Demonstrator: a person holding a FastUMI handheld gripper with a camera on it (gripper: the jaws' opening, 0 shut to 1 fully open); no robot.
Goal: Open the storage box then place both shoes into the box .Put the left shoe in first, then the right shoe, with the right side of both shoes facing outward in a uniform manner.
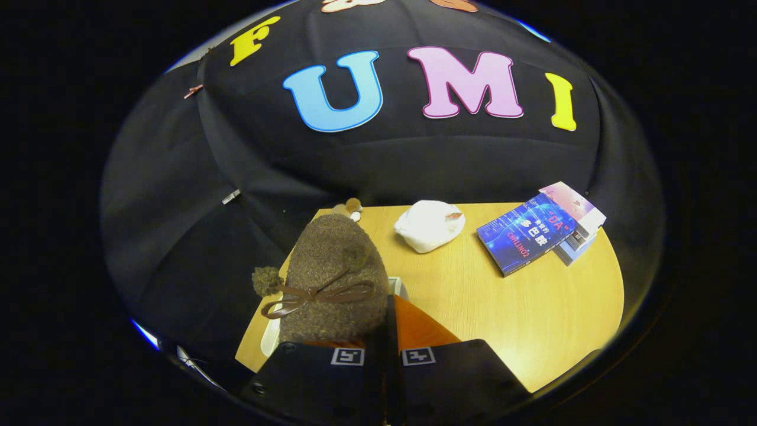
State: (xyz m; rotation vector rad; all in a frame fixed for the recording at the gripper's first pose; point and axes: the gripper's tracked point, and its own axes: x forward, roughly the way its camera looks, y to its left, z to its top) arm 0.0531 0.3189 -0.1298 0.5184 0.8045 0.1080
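A brown fuzzy shoe point(334, 266) with a brown bow and a pompom hangs just ahead of my fingers, toe pointing away from me. My gripper point(390, 331) is shut on the shoe's near edge, the two fingers pressed close together. Below the shoe I see the white rim of the storage box point(269, 340) and an orange surface point(423, 328) to the right of the fingers; whether that surface is the lid or the inside I cannot tell. Small brown and white tufts point(353, 206) peek out beyond the shoe's toe; what they belong to is hidden.
The wooden table point(532, 313) stretches to the right. A white crumpled bundle point(430, 225) lies beyond the shoe. Farther right, a blue book point(526, 234) rests partly on a lighter book point(576, 222). Black cloth walls close in behind and to the left.
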